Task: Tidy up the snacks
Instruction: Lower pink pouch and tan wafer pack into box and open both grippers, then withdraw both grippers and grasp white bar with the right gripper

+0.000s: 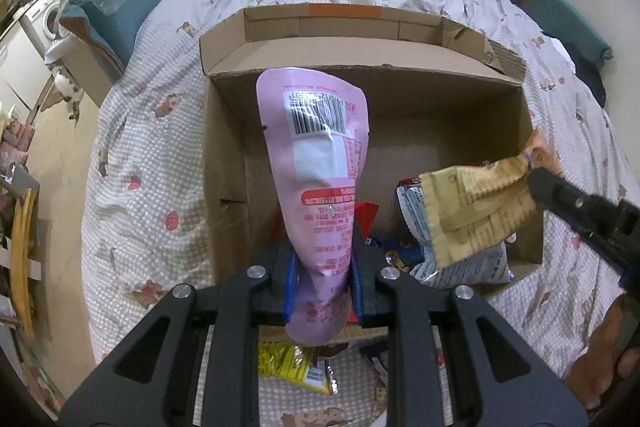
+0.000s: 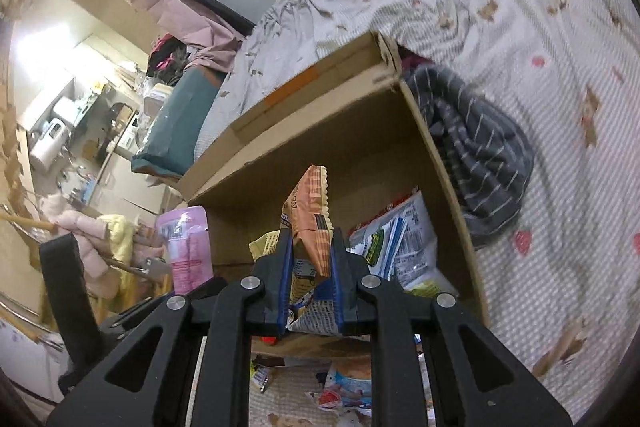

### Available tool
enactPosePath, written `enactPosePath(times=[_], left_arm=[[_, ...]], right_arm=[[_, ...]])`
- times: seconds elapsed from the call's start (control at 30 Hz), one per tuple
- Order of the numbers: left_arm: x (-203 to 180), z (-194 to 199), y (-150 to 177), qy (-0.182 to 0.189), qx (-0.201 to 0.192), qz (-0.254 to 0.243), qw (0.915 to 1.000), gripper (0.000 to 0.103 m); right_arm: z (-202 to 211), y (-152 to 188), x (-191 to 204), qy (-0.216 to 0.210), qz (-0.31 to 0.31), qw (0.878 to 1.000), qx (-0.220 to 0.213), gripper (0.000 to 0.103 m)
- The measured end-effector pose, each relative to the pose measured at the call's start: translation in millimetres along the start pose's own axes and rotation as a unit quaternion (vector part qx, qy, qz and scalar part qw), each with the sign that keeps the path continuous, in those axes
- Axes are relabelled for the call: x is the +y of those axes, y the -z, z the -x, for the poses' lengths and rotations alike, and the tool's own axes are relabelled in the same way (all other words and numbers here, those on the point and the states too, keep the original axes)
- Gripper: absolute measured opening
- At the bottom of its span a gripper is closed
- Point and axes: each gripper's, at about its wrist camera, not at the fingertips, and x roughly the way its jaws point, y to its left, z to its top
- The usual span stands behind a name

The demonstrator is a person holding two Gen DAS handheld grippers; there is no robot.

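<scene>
While both grippers hang over the cardboard box [image 1: 360, 99], left gripper [image 1: 322, 259] is clamped on the pink pouch [image 1: 316, 147] near its sealed end, right gripper [image 2: 312, 259] on the tan snack packet [image 2: 310, 211]. Light, floppy, slick film; pinching the flat seam looks safest.

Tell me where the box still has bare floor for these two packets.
Bare floor lies along the cardboard box's left wall and far wall, beyond the pink pouch. Crowded: the near right corner, where the white packets pile under the tan packet.
</scene>
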Motion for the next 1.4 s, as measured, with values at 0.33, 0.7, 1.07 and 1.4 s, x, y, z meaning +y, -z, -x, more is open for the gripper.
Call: enactPosePath(times=[0.33, 0.7, 1.07, 1.4], left_arm=[[1.0, -12.8, -1.3, -0.006, 0.005, 0.014, 0.9999, 0.028], [6.6, 2.4, 0.6, -0.002, -0.023, 0.021, 0.9995, 0.057], [9.9, 20.8, -0.2, -0.007, -0.057, 0.017, 0.9982, 0.082], [15.4, 31.6, 5.8, 0.003, -0.067, 0.030, 0.9973, 0.082]], right_arm=[[-12.5, 5.5, -5.7, 0.003, -0.027, 1.000, 0.016, 0.021], [-12.8, 3.9, 18.5, 0.033, 0.041, 0.998, 0.020, 0.023], [1.1, 2.0, 26.8, 0.032, 0.058, 0.998, -0.008, 0.082], [10.9, 1.0, 24.8, 0.025, 0.053, 0.998, -0.010, 0.082]])
